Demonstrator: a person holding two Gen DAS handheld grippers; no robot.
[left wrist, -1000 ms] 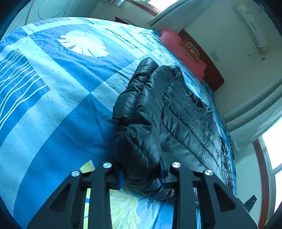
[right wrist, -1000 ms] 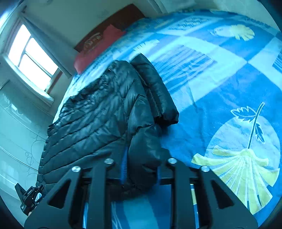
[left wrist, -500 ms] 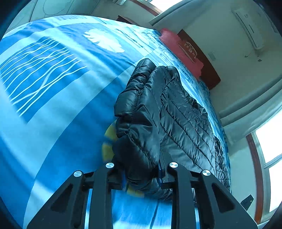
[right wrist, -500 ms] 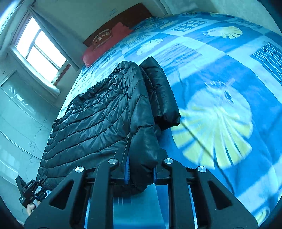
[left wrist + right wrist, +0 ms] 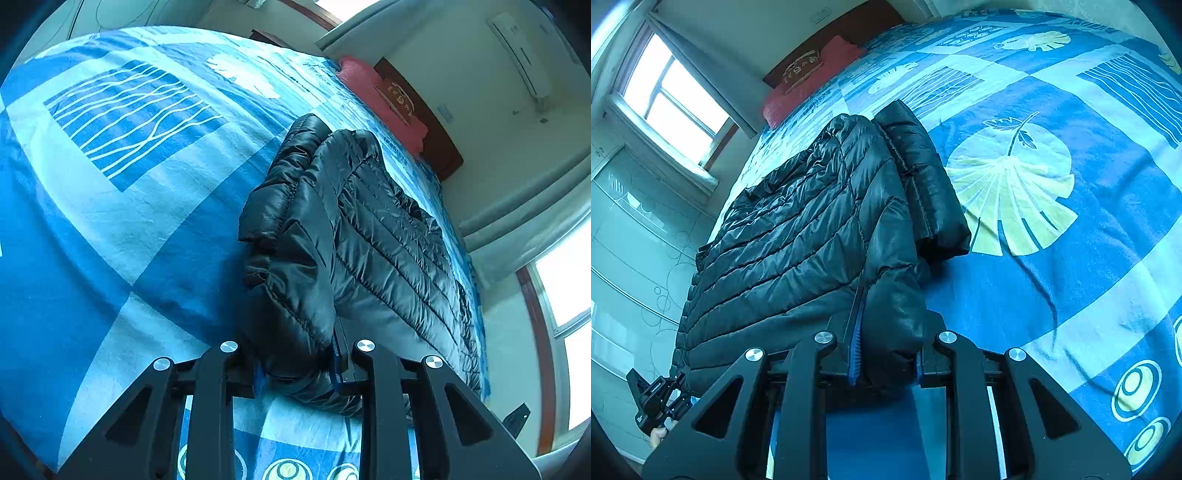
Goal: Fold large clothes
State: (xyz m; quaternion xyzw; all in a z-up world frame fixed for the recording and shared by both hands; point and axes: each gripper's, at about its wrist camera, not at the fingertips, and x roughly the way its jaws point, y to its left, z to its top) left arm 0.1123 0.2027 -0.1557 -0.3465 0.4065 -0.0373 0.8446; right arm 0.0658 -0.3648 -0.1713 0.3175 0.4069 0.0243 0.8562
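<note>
A black puffer jacket (image 5: 388,240) lies on a bed with a blue patterned cover (image 5: 110,221); its sleeve is folded along one side. My left gripper (image 5: 295,369) is shut on a thick fold at the jacket's near edge, the fabric bulging between the pads. In the right wrist view the same jacket (image 5: 798,240) stretches away to the left. My right gripper (image 5: 886,362) clamps another fold of that edge; its jaws are opening slightly, with the padded fabric still filling the gap and touching both pads.
A red pillow (image 5: 380,96) rests against a dark wooden headboard (image 5: 849,40) at the far end of the bed. A window (image 5: 672,99) and curtain stand beyond the jacket. The left gripper (image 5: 653,402), held in a hand, shows low at the left of the right wrist view.
Both grippers have slid across the bed with the jacket edge in them; the cover's pattern has shifted beneath. The grips on the fabric look the same.
</note>
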